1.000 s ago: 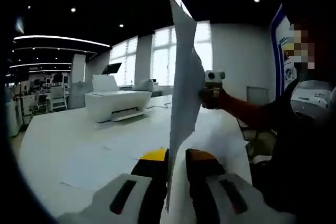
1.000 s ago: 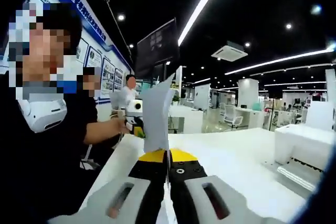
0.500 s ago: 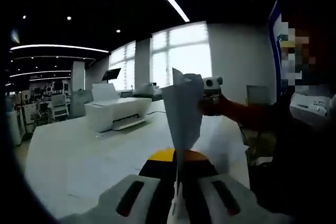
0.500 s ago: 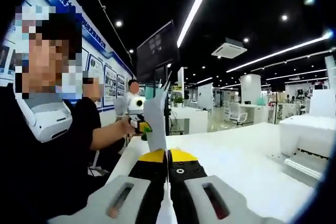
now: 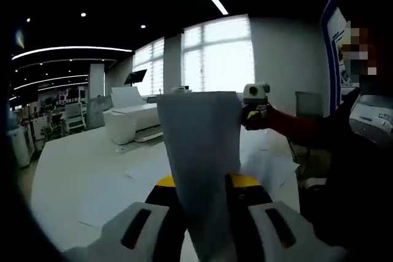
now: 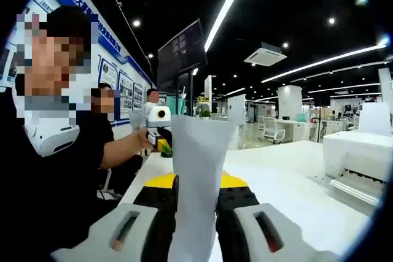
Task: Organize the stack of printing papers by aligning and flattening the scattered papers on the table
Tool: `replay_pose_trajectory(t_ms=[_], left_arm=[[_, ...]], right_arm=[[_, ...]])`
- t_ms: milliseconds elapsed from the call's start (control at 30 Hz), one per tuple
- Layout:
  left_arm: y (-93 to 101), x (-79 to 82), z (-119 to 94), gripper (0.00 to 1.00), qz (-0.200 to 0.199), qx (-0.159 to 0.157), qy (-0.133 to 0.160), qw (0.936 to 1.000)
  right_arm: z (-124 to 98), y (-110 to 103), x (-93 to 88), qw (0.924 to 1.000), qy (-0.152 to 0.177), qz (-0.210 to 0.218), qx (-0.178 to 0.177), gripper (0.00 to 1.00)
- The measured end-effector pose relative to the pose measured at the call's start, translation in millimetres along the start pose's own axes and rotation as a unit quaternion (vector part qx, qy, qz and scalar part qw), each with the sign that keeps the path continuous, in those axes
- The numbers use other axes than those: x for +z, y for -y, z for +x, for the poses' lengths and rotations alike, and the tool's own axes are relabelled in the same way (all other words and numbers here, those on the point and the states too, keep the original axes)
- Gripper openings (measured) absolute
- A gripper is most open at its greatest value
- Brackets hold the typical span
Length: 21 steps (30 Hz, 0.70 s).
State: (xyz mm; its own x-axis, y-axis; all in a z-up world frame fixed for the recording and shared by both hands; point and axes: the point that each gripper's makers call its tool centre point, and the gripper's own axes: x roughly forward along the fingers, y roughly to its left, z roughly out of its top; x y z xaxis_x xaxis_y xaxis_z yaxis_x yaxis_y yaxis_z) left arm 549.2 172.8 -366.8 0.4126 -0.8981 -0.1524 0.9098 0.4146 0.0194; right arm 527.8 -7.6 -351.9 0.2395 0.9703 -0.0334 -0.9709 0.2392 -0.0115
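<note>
Two grippers, one stack: we hold the papers (image 5: 199, 151) off the table (image 5: 73, 170) between both tools, upright in the air.
Table: a white surface running from 9 to 3 o'clock in the left gripper view, with a printer (image 5: 132, 121) at about 10 o'clock and loose sheets (image 5: 116, 188) lying flat near 8 o'clock.
What changed: a second ago we saw the stack edge-on, as a thin blade; now its broad face is turned towards both cameras. We judge the bundle has been rotated in the grip so its edges can be squared.
Papers, axis: long axis runs 6 to 12 o'clock, top edge level.
Left gripper (image 5: 199, 191): jaws spread apart around the stack's lower end; whether they pinch it we cannot tell.
Right gripper (image 6: 195, 188): likewise parted around the sheets, grip unclear.
</note>
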Motion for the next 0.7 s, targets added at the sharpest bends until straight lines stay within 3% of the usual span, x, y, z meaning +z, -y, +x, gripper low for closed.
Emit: replay_pose_trajectory(t_ms=[167,267,300,533,700], left_arm=[[-0.2,0.6,1,0.25,0.004,-0.005,-0.001,1.0000],[7.5,-2.8,1,0.07,0.006,-0.033,-0.007,0.9994],[14.2,-3.1,1,0.07,0.001,-0.050,-0.006,0.9987],[18.8,11.8,-10,0.06,-0.067,-0.071,0.017,0.9951],[24.0,12.1,-12,0.06,-0.083,-0.077,0.014,0.9935]], right_arm=[[0,3,0.1,1.0000,-0.003,-0.004,0.000,0.16],[1,1,-4.4,0.9998,-0.013,-0.015,0.005,0.00],[2,-1,-4.2,0.9998,-0.013,-0.012,0.011,0.00],[1,-3,9.5,0.9998,-0.003,0.005,0.020,0.00],[5,-10,11.8,0.9993,-0.006,0.021,0.032,0.00]])
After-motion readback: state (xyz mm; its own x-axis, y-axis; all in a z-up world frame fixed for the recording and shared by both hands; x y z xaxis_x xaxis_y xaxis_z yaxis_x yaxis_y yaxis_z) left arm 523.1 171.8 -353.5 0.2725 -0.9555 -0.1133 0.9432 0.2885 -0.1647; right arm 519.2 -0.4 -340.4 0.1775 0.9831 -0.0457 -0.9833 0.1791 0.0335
